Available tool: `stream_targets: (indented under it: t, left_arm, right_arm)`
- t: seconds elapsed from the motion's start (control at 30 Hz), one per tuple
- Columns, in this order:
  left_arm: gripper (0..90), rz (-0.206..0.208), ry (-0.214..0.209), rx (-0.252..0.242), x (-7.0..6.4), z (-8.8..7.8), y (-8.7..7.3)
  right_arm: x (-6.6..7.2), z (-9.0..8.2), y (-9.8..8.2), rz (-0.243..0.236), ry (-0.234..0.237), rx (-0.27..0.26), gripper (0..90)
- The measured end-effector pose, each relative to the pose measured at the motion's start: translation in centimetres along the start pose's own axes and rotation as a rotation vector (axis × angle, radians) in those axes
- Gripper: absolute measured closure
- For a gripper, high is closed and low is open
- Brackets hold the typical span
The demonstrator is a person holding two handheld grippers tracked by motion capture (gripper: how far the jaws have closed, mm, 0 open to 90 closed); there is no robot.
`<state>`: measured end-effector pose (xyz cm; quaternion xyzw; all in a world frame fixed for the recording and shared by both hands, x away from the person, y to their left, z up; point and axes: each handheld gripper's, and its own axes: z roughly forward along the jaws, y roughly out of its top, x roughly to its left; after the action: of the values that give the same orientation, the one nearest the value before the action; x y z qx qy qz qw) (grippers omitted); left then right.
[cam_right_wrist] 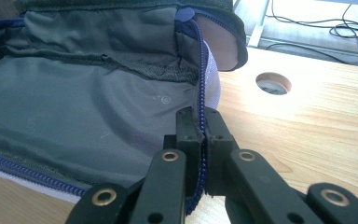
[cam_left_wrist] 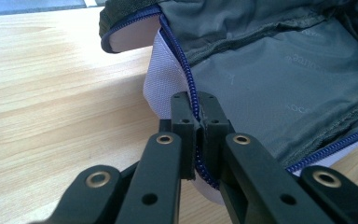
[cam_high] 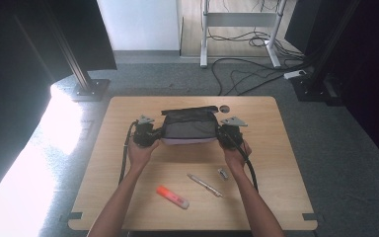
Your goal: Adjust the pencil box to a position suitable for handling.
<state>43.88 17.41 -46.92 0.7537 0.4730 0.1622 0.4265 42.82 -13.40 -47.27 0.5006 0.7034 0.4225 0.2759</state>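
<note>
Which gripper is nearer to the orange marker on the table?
Left. The left gripper holds the pouch edge, above the marker; the right gripper sits farther right.

from my feed: light wooden table (cam_high: 276,163) with rounded corners and a round cable hole (cam_high: 224,108) near its far edge. grey carpet floor (cam_high: 345,163) all round. strong glare (cam_high: 34,148) washes the floor at left. black frame posts (cam_high: 81,74) stand on base plates either side. beyond, a white desk frame (cam_high: 239,22), loose black cables (cam_high: 246,74) and a white wall panel (cam_high: 138,24).
</note>
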Motion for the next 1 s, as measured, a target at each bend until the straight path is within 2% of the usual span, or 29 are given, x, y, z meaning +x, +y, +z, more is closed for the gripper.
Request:
stream_targets:
  t: [0.3,0.67,0.8,1.0]
  left_arm:
    - [87.6,0.009,-0.002,-0.006,-0.1,-0.8,-0.3]
    - [87.5,0.006,-0.014,0.002,-0.5,-1.0,-1.9]
    - [87.5,0.0,-0.019,0.017,-0.4,-0.8,-2.6]
    - [87.5,-0.006,-0.013,0.046,-0.1,-0.2,-3.6]
  right_arm:
    - [0.4,-0.3,-0.4,0.0,0.013,-0.003,86.8]
    - [0.6,-0.6,-1.4,-0.001,0.026,0.007,86.8]
    - [0.7,-0.5,-1.9,-0.004,0.032,0.019,86.8]
    - [1.0,0.2,-3.3,-0.009,0.042,0.067,86.7]
